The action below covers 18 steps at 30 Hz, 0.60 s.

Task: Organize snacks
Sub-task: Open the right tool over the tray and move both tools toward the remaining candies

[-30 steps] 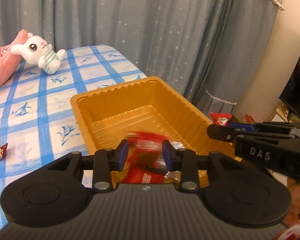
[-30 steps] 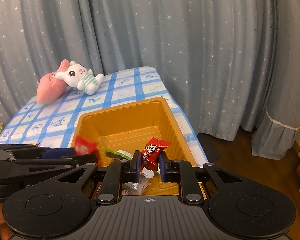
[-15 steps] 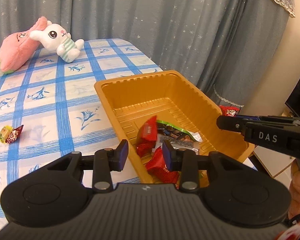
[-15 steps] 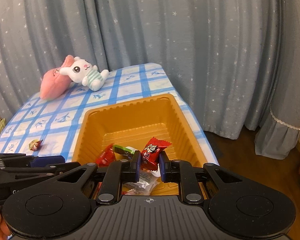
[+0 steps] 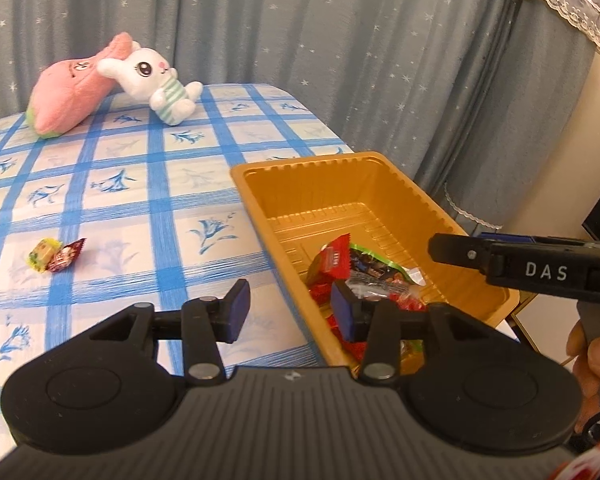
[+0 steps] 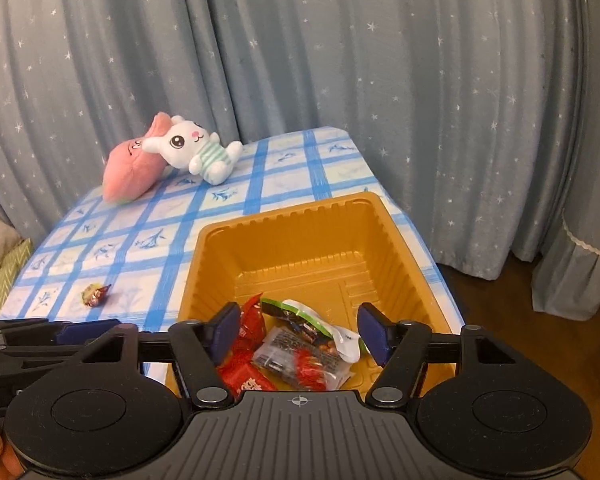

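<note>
right gripper (image 6: 296, 334) opening, empty, over orange tray (image 6: 400, 240) running lengthwise away.

Checked table (image 5: 148, 200) bears tray (image 5: 300, 168), candies (image 5: 56, 256), plush toys (image 5: 148, 80).

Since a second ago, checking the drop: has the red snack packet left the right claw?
Yes. The red packet now lies in the orange tray, below the opening right claw, which holds nothing.

An orange tray (image 6: 400, 236) holds red and green snack packets (image 6: 296, 344); the surface (image 5: 140, 208) is white with blue checks.
</note>
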Available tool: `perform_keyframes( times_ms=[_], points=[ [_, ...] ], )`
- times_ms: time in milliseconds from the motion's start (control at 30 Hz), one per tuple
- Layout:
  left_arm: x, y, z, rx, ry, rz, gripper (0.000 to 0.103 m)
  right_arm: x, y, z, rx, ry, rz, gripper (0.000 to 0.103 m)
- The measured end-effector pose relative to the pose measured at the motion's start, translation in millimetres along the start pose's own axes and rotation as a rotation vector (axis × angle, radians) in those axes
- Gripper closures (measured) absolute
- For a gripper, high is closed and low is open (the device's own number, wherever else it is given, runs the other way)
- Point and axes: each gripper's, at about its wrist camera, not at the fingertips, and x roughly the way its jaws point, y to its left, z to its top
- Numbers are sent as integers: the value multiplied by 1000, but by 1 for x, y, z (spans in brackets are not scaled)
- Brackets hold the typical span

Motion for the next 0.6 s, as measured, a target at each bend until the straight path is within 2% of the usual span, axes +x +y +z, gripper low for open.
perform_keyframes(
  times_ms=[400,600],
  points=[
    [-50,13,-12,-23,-31,56,52,-38,17,-10,18,2,-5,38],
    [-80,20,-20,-34,-56,86,45,-61,32,-16,10,-13,7,38]
  ],
)
